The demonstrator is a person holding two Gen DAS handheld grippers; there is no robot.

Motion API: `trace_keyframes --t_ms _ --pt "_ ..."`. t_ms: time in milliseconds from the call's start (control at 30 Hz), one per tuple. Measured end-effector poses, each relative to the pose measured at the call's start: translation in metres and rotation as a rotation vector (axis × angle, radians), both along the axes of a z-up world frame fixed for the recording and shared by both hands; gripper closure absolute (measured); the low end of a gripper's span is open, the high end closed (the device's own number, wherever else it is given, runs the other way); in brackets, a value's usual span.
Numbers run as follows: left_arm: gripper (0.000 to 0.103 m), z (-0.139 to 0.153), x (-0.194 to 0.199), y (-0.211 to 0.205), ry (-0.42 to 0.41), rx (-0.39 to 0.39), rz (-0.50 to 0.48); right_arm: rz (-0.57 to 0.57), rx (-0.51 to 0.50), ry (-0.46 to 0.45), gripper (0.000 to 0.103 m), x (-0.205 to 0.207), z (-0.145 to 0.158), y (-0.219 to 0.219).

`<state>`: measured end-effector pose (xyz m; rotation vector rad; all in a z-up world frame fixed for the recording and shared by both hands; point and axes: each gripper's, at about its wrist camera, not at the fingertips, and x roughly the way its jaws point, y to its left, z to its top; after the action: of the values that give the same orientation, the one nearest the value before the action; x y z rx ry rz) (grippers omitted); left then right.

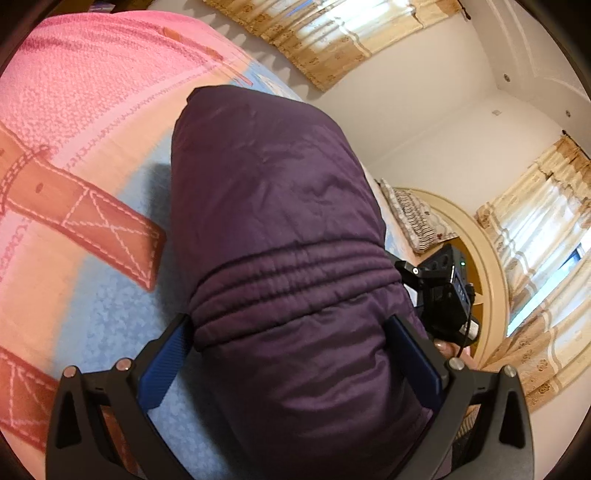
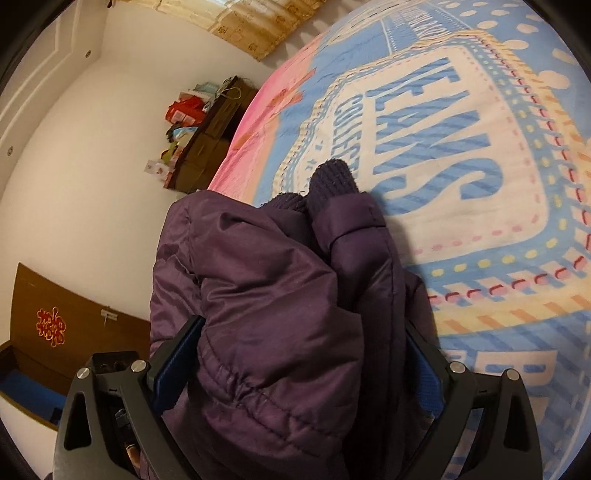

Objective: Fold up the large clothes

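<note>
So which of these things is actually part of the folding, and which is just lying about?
Part of the job:
- purple padded jacket
- left tongs
- right tongs
- bedspread it lies on

Just lying about:
- pillow
- cluttered dark cabinet
- curtains

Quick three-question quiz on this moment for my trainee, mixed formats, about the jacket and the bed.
1. True or false: the purple jacket fills the gap between the fingers of both the left tool and the right tool.
2. Which large word is printed on the bedspread in the right wrist view? A) JEANS B) HELLO C) SPORT
3. Fill in: the dark knit cuff pokes out of the jacket's ___.

Key: 1 true; 2 A; 3 sleeve.
</note>
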<state>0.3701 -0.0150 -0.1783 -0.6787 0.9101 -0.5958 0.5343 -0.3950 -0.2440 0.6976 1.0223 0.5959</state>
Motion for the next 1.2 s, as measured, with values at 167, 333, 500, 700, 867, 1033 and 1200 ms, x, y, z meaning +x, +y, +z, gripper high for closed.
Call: trace_keyframes --t_ms 167,333,500,700,867,1033,1200 --pt "0.000 -0.002 -0.002 0.007 -0.012 -0.029 -0.012 0.024 0.036 0.000 0.018 0.003 -0.004 0.002" --pt "0.001 0.019 -0.008 -0.004 -0.055 0.071 -0.044 0.026 0.051 -0.047 0.036 -0.013 0.006 0.008" --pt "0.004 0.040 -0.019 -0.016 -0.093 0.139 -0.073 0.012 0.084 -0.102 0.046 -0.038 0.019 0.010" --pt "0.005 0.062 -0.040 -0.012 -0.157 0.223 -0.084 0.013 0.151 -0.139 0.051 -0.070 0.025 0.022" --pt "0.006 0.076 -0.060 -0.001 -0.199 0.290 -0.078 0.035 0.211 -0.165 0.054 -0.097 0.033 0.044" --pt "0.006 0.092 -0.074 0.003 -0.227 0.359 -0.054 0.074 0.236 -0.179 0.054 -0.110 0.040 0.073" --pt "0.006 0.092 -0.084 0.021 -0.232 0.406 -0.021 0.113 0.253 -0.182 0.054 -0.116 0.044 0.106"
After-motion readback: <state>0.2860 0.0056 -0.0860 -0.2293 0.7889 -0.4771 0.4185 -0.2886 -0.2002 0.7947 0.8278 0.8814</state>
